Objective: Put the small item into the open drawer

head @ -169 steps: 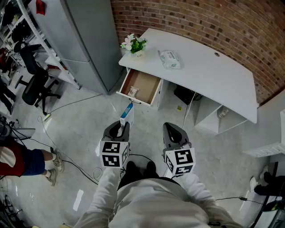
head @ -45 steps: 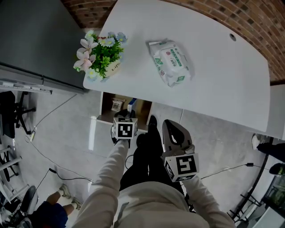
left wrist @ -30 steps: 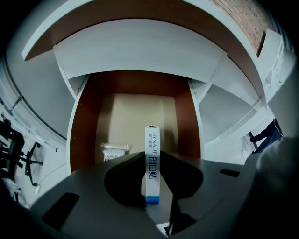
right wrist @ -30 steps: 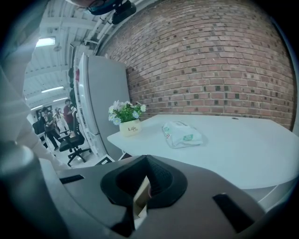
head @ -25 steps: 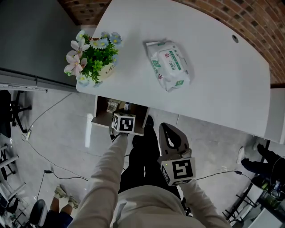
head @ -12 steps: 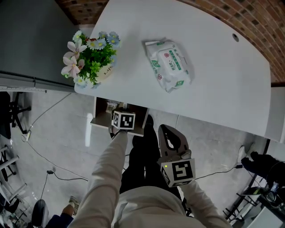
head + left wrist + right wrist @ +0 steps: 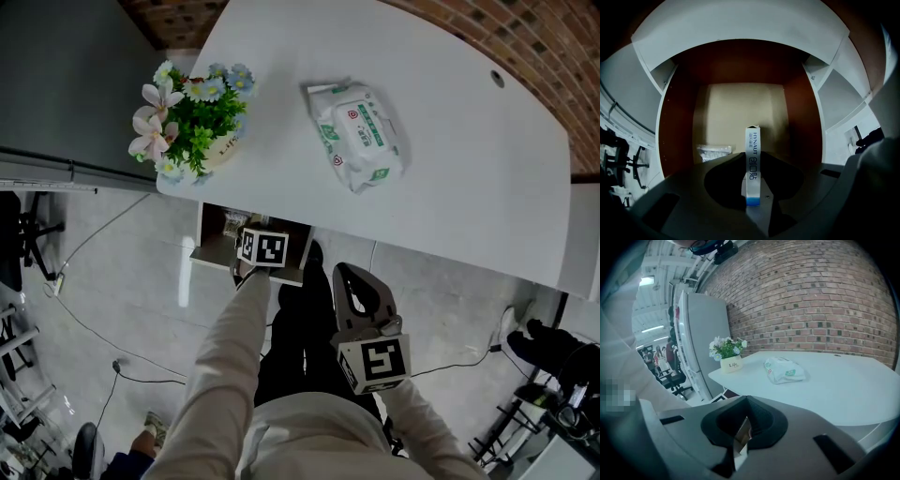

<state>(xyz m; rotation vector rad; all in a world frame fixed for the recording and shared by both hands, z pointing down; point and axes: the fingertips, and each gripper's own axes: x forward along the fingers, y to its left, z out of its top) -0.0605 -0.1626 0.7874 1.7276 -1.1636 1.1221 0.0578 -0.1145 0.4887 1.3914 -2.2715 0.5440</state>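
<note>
A slim white box with a blue end (image 7: 752, 161) stands upright between the jaws of my left gripper (image 7: 752, 187), which is shut on it. The left gripper (image 7: 263, 247) hangs over the open drawer (image 7: 208, 247) under the white desk, and the marker cube hides the box in the head view. In the left gripper view the drawer's tan floor (image 7: 736, 110) lies straight ahead. My right gripper (image 7: 354, 281) is held back near the body, shut, with nothing in it (image 7: 740, 439).
A clear packet (image 7: 713, 152) lies at the drawer's front left. On the desk (image 7: 469, 187) stand a flower pot (image 7: 192, 112) and a pack of wipes (image 7: 356, 136). A grey cabinet is at the left. Cables lie on the floor.
Since the earliest frame the person has walked up to the desk. Over the last second the left gripper has crept slightly forward over the drawer with the box. The right gripper has hardly moved.
</note>
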